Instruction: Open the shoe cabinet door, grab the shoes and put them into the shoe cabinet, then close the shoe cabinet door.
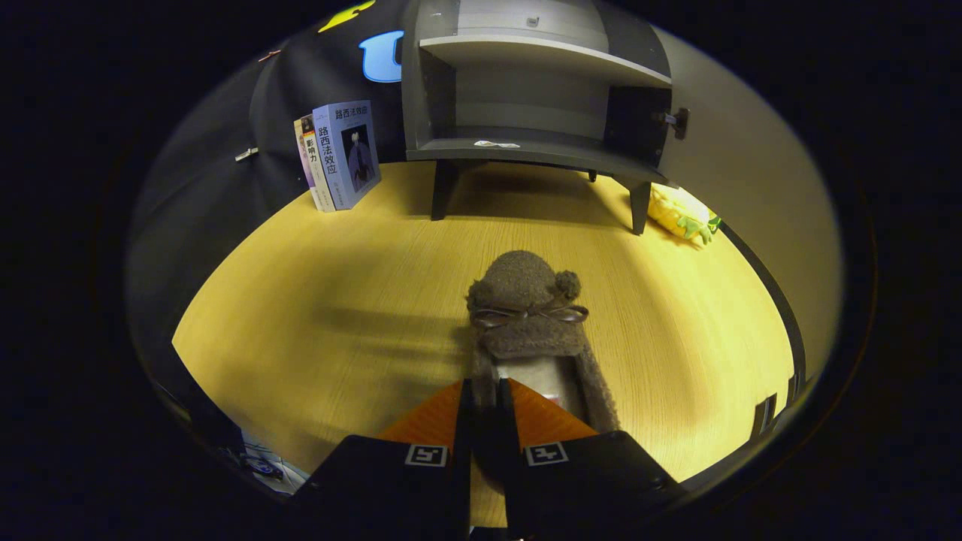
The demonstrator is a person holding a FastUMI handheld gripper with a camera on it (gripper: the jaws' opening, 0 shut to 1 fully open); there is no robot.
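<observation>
Gripper [485, 394] closed on the left side wall of the brown fuzzy slipper [530, 315], both fingers pinching the collar edge near the heel, toe with bow pointing ahead toward the shoe cabinet [537, 98]. Slipper just ahead of the fingers, apparently carried above the yellow wood table [316, 300], though hard to tell whether the sole is off the surface. Cabinet well beyond, door [751, 150] already swung open to the right, lower shelf bare apart from a small white scrap. Step in hand: carry to the shelf. Best done keeping the pinch firm, since a one-wall grip on soft fabric probably lets the toe sag and swing. Worth lifting enough to clear the shelf lip, going in toe first, centred between cabinet side and door hinge. Books [342, 154] standing left of the cabinet, yellow plush toy [680, 214] by the right leg, both off the direct path.
</observation>
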